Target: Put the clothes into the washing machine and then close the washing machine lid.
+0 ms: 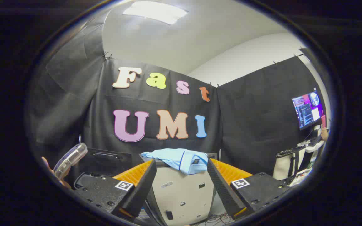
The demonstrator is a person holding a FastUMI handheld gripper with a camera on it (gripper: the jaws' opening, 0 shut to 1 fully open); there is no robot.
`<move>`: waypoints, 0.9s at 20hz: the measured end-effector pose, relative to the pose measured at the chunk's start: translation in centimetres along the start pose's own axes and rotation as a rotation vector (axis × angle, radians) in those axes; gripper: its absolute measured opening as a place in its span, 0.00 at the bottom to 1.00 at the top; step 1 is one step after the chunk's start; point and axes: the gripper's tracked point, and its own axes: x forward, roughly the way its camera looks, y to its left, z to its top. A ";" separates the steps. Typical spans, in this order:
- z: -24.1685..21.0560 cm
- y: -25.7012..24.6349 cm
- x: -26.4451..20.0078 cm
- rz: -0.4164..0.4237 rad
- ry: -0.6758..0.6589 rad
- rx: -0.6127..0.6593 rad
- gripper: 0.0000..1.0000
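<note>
claw (181, 185) released, holding nothing; light blue garment (181, 159) draped on a grey box (184, 194) at twelve o'clock; nothing loaded yet

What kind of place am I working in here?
Likely a recording booth, not a home laundry room: black cloth wall, a monitor at the side, and a light blue garment on a grey unit just beyond the open gripper.
</note>
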 end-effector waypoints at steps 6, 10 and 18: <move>0.3 0.2 -0.1 0.011 -0.011 0.015 0.97; 0.2 0.8 0.1 0.040 -0.010 0.025 0.97; 0.0 1.0 0.1 0.064 -0.007 0.039 0.97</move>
